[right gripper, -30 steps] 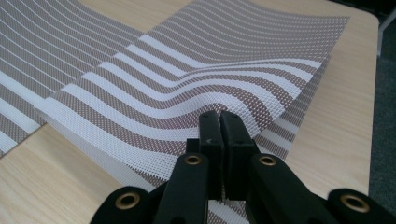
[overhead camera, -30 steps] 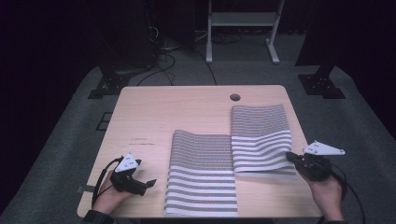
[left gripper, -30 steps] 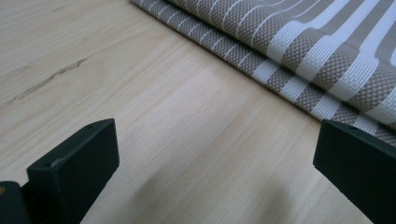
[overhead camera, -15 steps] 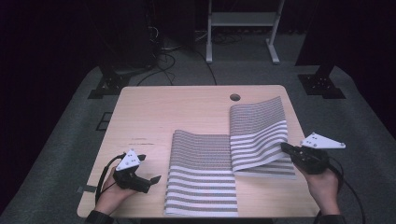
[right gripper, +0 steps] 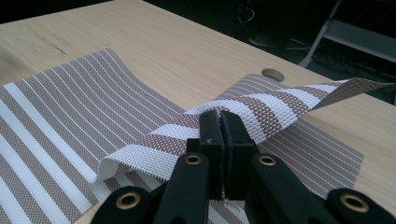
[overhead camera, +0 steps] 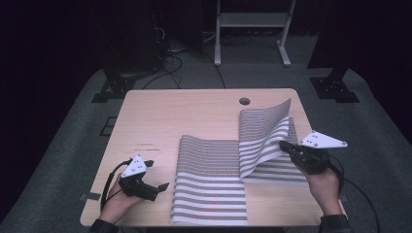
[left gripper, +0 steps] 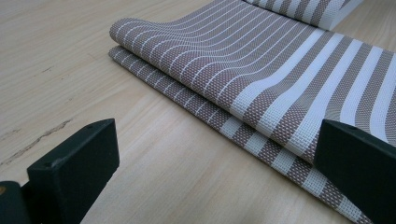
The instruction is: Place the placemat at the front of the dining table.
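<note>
With the right tool [overhead camera: 284,145] clamped on the edge of the striped mat [overhead camera: 265,126] lifted at centre-right of the tabletop [overhead camera: 194,111], and the left tool [overhead camera: 158,187] idle and open at lower left, the stiff weave may slip free or drag the neighbouring folded mat [overhead camera: 209,189].

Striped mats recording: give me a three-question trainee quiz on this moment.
1. True or false: the right gripper is shut on the right striped mat.
2. How do the left gripper's jaws stand? A) open, B) shut on the mat, C) shut on nothing.
3. What round feature lies in the table beyond the mats?

Key: 1 true, its top layer is lifted. 2 A, beside the left striped mat. 3 A hole.
</note>
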Tool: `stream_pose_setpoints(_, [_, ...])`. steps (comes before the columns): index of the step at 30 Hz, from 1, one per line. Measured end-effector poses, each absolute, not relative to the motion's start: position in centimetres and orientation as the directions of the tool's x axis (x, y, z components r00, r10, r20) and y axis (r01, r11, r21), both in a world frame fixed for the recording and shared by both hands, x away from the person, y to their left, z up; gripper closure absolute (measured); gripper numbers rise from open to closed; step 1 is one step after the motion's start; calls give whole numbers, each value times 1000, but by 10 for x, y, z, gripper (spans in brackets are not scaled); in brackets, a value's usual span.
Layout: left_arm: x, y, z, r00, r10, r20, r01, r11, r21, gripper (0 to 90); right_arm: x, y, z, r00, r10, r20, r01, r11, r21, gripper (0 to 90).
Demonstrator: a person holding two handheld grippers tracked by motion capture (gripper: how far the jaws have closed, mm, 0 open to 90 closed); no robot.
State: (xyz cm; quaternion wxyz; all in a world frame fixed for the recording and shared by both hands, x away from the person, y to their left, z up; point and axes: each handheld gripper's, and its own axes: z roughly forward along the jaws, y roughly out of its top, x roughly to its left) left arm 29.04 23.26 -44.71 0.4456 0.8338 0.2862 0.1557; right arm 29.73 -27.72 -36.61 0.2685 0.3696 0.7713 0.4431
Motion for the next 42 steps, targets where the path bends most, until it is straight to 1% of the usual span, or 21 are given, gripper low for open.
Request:
stream_pose_setpoints(9, [290,233,-451,788,615,4,344,-446,826,0,310,-261,-368,-609,789,-81,319,338,886,884])
stream_pose_setpoints(20, [291,235,-450,787,617,5,343,-444,828,0,323,-244,-372,-645,762,-48,320,326,890,884])
stream_pose_setpoints(28, [291,233,-449,789,614,4,339,-441,831,0,329,-229,-373,-668,742,-53,305,339,890,884])
stream_pose_setpoints(32, [293,230,-446,796,606,8,331,-445,832,0,331,-222,-371,-678,733,-59,294,343,892,884])
stream_pose_setpoints(42, [304,218,-427,810,586,-14,300,-395,868,0,334,-209,-366,-697,714,-69,268,349,898,883])
